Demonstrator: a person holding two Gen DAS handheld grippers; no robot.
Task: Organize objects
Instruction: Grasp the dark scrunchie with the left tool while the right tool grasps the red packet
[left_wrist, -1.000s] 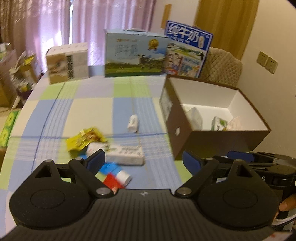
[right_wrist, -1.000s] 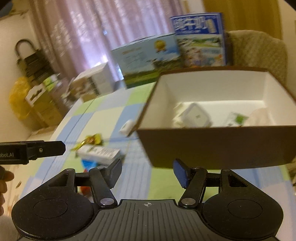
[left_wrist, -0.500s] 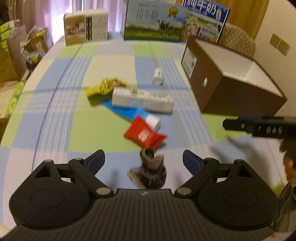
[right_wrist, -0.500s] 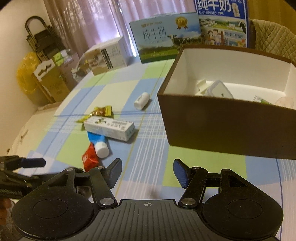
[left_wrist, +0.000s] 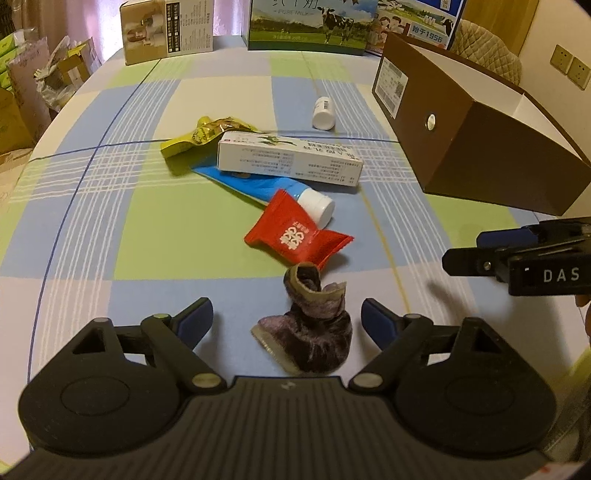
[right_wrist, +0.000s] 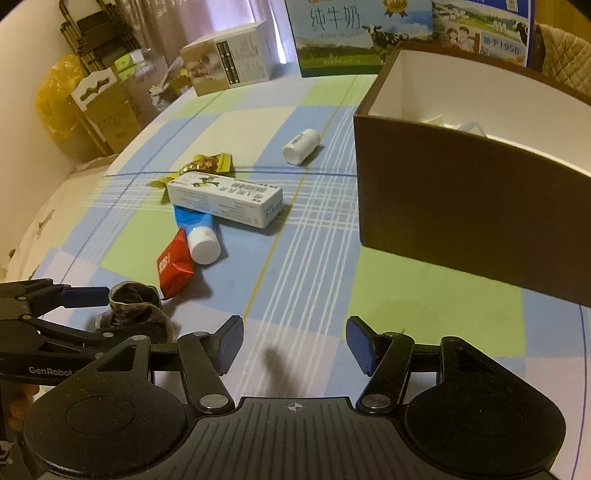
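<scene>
My left jaws (left_wrist: 287, 319) gape wide around the dark sock (left_wrist: 310, 332); right jaws (right_wrist: 294, 343) hang empty. Closing carelessly, I might snag the touching red packet (left_wrist: 295, 232).

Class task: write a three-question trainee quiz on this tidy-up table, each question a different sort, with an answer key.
1. True or false: the left hand-held gripper is shut on the sock.
2. What lies under the white carton? A) blue tube B) white bottle C) sock
3. Fill in: the red packet lies between the sock and the tube's white ____.

Key
1. False: its jaws are open, one on each side of the sock.
2. A: the blue tube pokes out from beneath it; the white bottle lies apart, nearer the brown box.
3. cap
</scene>
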